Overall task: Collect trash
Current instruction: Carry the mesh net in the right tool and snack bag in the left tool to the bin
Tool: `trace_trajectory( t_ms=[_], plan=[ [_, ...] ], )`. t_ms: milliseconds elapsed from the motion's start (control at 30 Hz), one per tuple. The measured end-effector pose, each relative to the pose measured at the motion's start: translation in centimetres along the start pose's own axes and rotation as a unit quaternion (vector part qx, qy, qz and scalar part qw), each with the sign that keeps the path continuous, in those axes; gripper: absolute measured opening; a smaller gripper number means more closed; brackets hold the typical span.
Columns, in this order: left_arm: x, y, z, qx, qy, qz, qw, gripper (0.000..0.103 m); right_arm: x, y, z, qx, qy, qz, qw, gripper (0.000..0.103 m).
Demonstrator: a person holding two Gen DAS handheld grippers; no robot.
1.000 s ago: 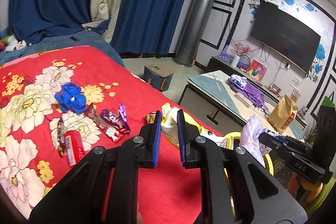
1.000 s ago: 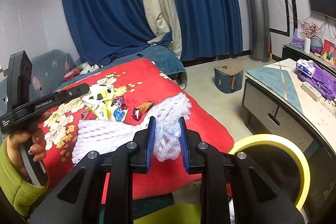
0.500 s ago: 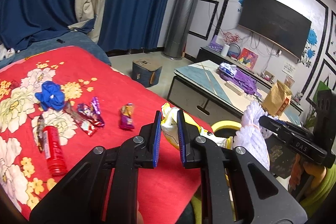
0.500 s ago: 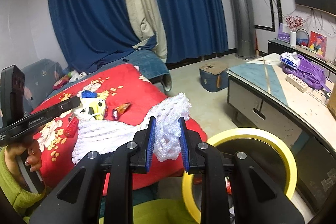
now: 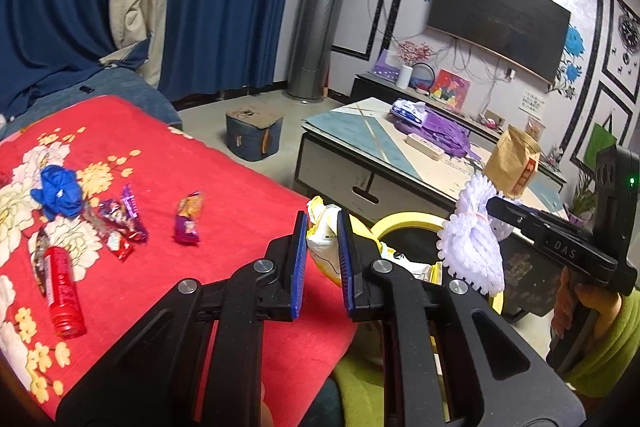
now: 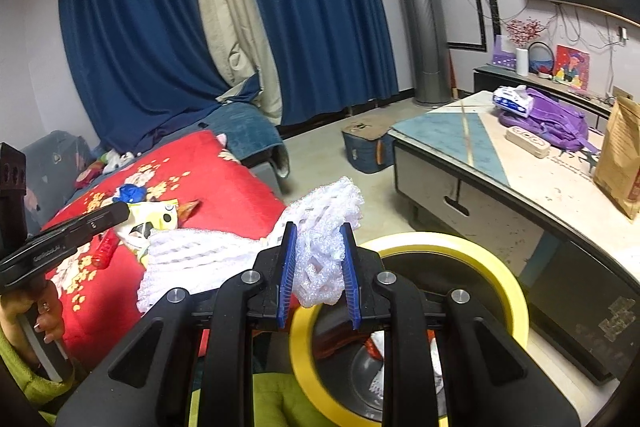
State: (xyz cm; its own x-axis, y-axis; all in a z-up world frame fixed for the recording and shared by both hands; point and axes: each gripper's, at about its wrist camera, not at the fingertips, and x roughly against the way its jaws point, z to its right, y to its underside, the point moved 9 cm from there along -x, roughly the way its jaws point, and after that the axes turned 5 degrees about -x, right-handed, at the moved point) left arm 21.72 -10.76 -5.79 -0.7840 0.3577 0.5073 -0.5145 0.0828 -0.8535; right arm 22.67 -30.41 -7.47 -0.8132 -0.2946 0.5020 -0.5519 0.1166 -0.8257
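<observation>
Trash in hand, two pieces: a yellow-white wrapper (image 5: pixel 326 247) is pinched between the left gripper's (image 5: pixel 322 261) blue fingers (image 5: pixel 299 259), lower centre of the left wrist view; a white foam net (image 6: pixel 320 247) is clamped between the right gripper's (image 6: pixel 319 273) fingers (image 6: pixel 287 275), centre of the right wrist view, its loose end trailing left over the blanket edge. Both pairs of fingers closed on their loads.

Bin (image 6: pixel 516 299), yellow-rimmed, sits just below and right of the foam net in the right view; some scraps lie inside it. In the left view its rim shows between the wrapper and the net.

Uncollected on the red floral blanket (image 5: pixel 224 187), left half of the left view: a blue crumpled wad (image 5: pixel 56 191), several candy wrappers (image 5: pixel 120 223), a purple packet (image 5: pixel 186 219) lying apart from them, a red tube (image 5: pixel 64 299).

Right of frame: a low surface (image 5: pixel 360 147) carrying a purple bag (image 5: pixel 440 131) and a brown paper bag (image 5: pixel 514 163).
</observation>
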Motion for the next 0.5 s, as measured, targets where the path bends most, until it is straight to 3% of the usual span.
trace_trajectory(
  t_ms=[500],
  plan=[
    [-3.9, 0.8, 5.8, -0.055, 0.045, -0.023, 0.9972, 0.010, 1.1, 0.7, 6.1, -0.030, 0.071, 0.015, 0.997, 0.021]
  ],
)
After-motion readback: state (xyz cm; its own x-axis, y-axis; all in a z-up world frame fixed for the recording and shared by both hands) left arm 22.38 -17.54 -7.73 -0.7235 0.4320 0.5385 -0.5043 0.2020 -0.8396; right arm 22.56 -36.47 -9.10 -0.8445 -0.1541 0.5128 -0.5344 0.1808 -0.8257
